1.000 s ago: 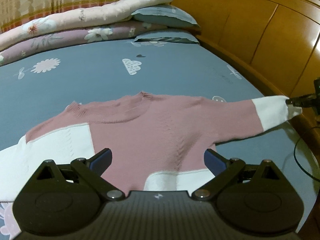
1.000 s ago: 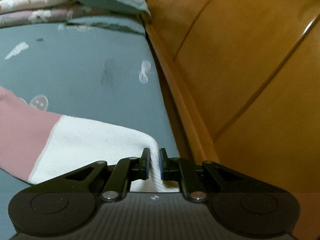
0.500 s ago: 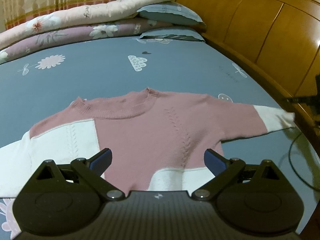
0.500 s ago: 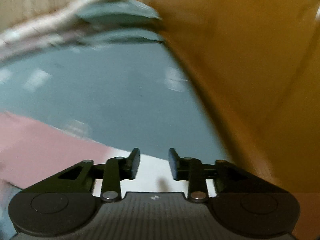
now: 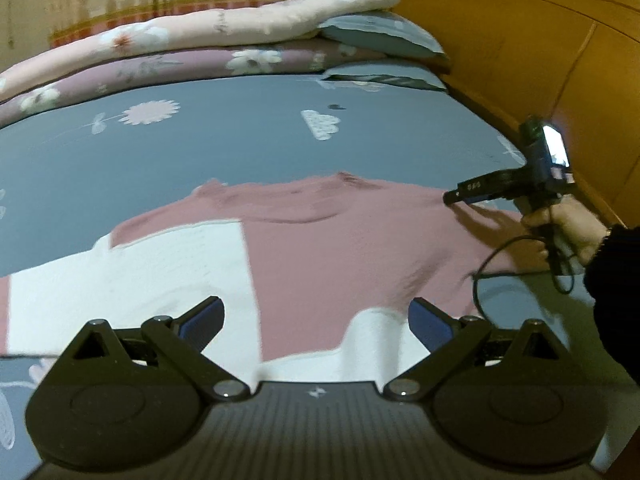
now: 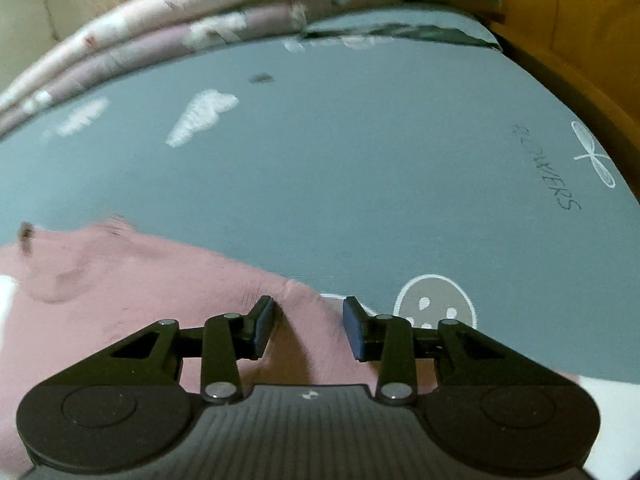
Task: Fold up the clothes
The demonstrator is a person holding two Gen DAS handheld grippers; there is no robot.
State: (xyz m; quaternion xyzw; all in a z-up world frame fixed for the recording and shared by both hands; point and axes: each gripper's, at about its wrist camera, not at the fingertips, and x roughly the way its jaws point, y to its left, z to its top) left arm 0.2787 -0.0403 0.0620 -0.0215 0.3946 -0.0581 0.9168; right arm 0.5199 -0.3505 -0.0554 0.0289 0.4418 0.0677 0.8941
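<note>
A pink and white knitted sweater [image 5: 340, 248] lies spread flat on the blue-grey bed sheet [image 5: 240, 144], its neckline toward the pillows. My left gripper [image 5: 316, 320] hovers wide open over the sweater's lower hem, with nothing between its fingers. In the left wrist view a hand holds my right gripper [image 5: 452, 199] over the sweater's right shoulder. In the right wrist view the right gripper [image 6: 308, 328] sits just above the pink shoulder [image 6: 160, 280]; its jaws are opening, and the pads do not press on the cloth.
Folded floral quilts [image 5: 192, 44] and blue pillows [image 5: 376, 36] are stacked at the far end of the bed. A wooden headboard [image 5: 540, 40] runs along the right side. A black cable [image 5: 496, 264] trails from the right gripper across the sweater's right sleeve.
The right gripper let go of the white cuff, opened, and swung left to the sweater's shoulder. The left gripper shifted slightly and stayed open.
</note>
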